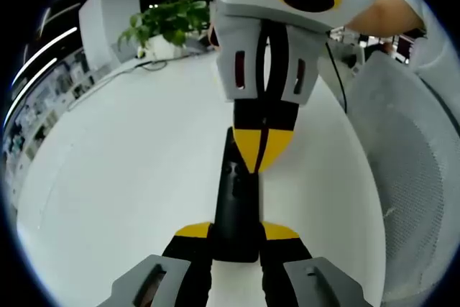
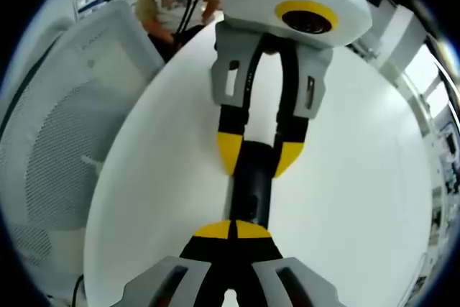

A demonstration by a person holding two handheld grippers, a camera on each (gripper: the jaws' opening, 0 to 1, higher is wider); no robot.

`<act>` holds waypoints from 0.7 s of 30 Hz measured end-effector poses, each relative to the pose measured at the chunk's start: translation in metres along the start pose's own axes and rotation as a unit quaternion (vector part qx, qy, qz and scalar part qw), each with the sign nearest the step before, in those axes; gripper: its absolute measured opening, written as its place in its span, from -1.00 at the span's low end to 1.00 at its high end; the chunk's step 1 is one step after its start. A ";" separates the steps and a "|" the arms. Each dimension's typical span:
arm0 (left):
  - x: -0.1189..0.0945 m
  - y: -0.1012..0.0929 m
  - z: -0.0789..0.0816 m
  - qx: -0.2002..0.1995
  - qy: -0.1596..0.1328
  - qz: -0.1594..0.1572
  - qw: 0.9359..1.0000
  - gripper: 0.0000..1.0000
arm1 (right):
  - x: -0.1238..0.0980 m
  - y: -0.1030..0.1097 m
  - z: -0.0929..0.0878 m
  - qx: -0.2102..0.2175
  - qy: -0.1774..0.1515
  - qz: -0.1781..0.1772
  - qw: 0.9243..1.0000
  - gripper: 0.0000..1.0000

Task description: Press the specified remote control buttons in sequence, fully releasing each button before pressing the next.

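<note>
Black remote control (image 1: 236,210) lies on the white bench (image 1: 129,177), lower centre, clamped by the left claw (image 1: 236,239); the right claw (image 1: 257,150), tips together, touches its buttons.

Left tool (image 1: 236,239) clamped; right tool (image 2: 232,229) apparently closed, tips together.

One remote control (image 1: 236,210), two grippers, one white table (image 1: 129,177), one potted plant (image 1: 164,23).
</note>
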State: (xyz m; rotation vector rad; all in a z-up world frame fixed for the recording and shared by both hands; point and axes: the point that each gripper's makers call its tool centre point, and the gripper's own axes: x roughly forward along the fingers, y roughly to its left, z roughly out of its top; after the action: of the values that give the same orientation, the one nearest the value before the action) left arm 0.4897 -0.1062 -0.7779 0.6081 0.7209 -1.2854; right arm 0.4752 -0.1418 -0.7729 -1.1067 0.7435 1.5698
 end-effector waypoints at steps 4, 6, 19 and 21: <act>0.000 0.000 0.000 0.000 0.002 0.000 1.000 -0.52 | 0.000 0.000 0.000 -0.001 0.004 0.000 1.000 -1.00; 0.000 0.000 0.000 0.001 0.001 -0.001 1.000 -0.52 | 0.000 -0.001 0.000 0.004 0.003 0.002 1.000 -1.00; 0.000 0.000 0.000 0.004 -0.002 -0.004 1.000 -0.52 | 0.000 -0.001 0.000 0.006 0.001 0.006 1.000 -1.00; 0.000 0.000 0.000 0.004 -0.001 -0.004 1.000 -0.52 | 0.000 -0.001 0.000 0.006 0.001 0.006 1.000 -1.00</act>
State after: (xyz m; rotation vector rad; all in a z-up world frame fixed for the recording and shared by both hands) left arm 0.4893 -0.1062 -0.7778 0.6105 0.7165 -1.2959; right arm 0.4759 -0.1419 -0.7732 -1.0982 0.7606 1.5725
